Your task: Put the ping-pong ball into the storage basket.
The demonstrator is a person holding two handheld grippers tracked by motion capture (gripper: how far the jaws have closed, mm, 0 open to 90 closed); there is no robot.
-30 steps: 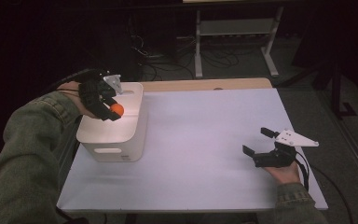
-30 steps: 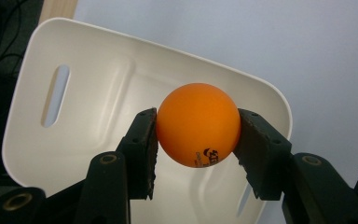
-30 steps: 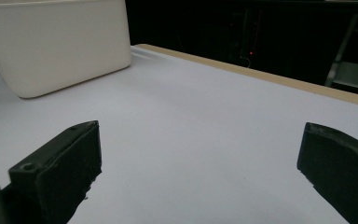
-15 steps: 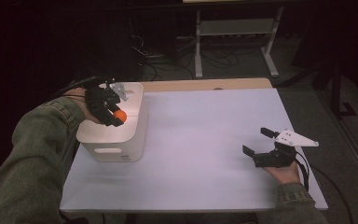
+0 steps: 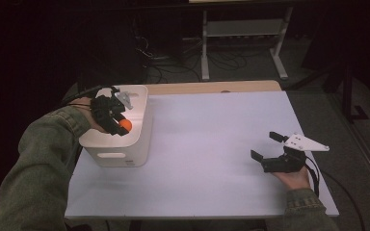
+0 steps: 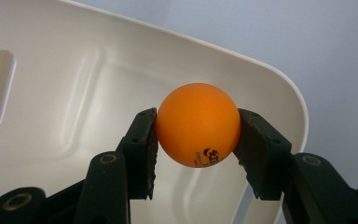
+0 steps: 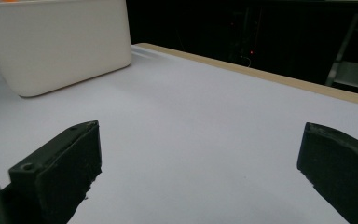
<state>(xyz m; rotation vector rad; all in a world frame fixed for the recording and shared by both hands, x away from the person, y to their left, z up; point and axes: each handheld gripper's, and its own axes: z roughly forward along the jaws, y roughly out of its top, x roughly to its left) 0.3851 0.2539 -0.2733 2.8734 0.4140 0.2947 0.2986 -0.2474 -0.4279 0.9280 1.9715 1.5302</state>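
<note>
Left gripper view: orange ball [image 6: 198, 123] clamped.

Ball [image 6: 198, 123]: plain orange, small black print seen near the bottom. Bin [image 5: 139, 139]: off-white inside and out. Both grippers' bodies black — left gripper [image 5: 118, 122], right gripper [image 5: 265, 147]; light grey plate seen on the right one. Table [image 5: 207, 144]: pale lilac-white top, tan strip along the far edge. Sleeves [image 5: 43, 159]: olive green.
</note>
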